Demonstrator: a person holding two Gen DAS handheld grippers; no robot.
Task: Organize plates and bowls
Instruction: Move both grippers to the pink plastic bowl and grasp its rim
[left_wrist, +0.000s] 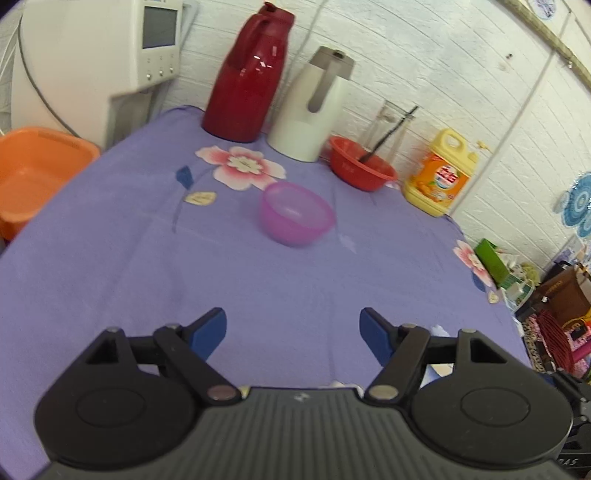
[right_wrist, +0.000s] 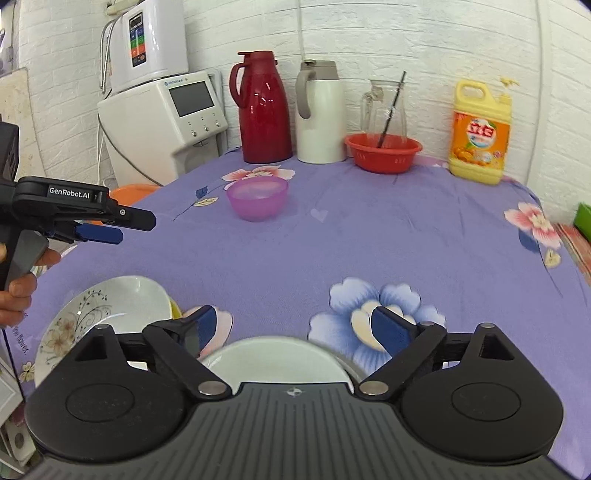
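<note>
Surface (right_wrist: 369, 236) was covered in matt purple cloth. Purple bowl (right_wrist: 257, 198) looked translucent plastic, plate (right_wrist: 110, 314) glossy ceramic, red flask (right_wrist: 263, 110) glossy, pitcher (right_wrist: 384, 107) clear glass.

Both tools tilt downward: left tool (left_wrist: 293, 334) gapes empty (hand-held), right tool (right_wrist: 293, 332) gapes too

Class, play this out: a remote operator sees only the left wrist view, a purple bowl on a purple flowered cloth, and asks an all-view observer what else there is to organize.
Operator: Any plates near me?
Observer: Yes, a white floral-print ceramic plate lies at the table's near left edge.
Operator: Only that one?
Observer: No, a plain white round dish sits just under the right tool.
Operator: Is the right tool holding it?
Observer: No, its jaws stand open and empty.
</note>
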